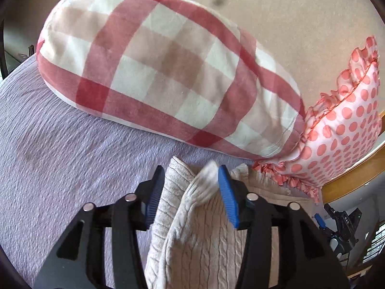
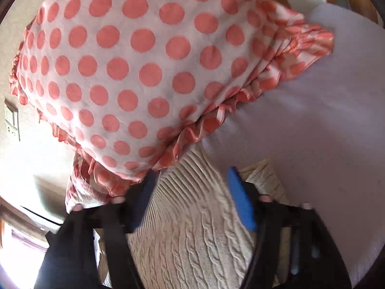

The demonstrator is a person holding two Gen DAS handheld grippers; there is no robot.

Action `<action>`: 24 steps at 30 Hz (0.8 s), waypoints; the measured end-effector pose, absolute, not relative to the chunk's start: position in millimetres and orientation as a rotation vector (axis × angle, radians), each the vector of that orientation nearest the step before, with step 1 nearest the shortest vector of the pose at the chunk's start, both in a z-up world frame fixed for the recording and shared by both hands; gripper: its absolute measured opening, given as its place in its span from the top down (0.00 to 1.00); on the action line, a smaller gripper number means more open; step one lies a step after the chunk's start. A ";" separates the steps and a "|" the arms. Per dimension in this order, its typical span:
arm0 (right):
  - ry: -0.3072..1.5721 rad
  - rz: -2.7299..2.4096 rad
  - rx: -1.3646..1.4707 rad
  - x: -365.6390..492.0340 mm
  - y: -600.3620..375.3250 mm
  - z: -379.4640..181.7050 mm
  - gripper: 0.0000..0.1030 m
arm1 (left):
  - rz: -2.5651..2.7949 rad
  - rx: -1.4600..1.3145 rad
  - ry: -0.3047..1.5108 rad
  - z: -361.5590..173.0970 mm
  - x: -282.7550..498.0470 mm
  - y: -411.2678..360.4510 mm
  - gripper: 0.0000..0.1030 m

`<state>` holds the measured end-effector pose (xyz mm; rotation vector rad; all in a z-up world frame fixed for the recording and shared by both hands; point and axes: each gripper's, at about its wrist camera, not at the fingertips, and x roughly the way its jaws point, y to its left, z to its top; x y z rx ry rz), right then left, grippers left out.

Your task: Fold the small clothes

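A beige cable-knit garment [image 1: 197, 228] lies on the lilac bedsheet [image 1: 60, 156]. My left gripper [image 1: 192, 175] stands open around a raised fold of it; the fabric rests against the right blue pad [image 1: 228, 200]. In the right wrist view the same knit garment [image 2: 192, 228] fills the space between the fingers of my right gripper [image 2: 190, 178], which is open over its ribbed edge. The left fingertip [image 2: 146, 187] sits against the frill of the dotted pillow.
A red-and-white checked pillow [image 1: 156, 72] lies across the bed behind the garment. A pink polka-dot frilled pillow [image 2: 132, 67] leans right above it, also in the left wrist view [image 1: 341, 130]. A wooden bed frame [image 1: 353, 178] and beige wall [image 1: 300, 24] lie beyond.
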<state>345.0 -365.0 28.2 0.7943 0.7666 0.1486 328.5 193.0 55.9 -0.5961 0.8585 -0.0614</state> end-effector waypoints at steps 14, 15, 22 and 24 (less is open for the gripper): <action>0.825 0.331 0.568 290.0 -311.0 8.0 0.10 | -0.216 -0.618 1.031 17.6 264.7 188.8 0.36; 0.806 0.344 0.573 284.6 -311.7 9.2 0.10 | -0.228 -0.633 1.030 14.6 265.6 187.6 0.34; 0.699 0.402 0.699 271.3 -331.3 9.3 0.08 | -0.284 -0.713 0.986 8.4 287.1 182.0 0.51; 0.680 0.405 0.730 270.4 -337.7 10.1 0.08 | -0.255 -0.751 1.020 0.4 290.9 186.4 0.83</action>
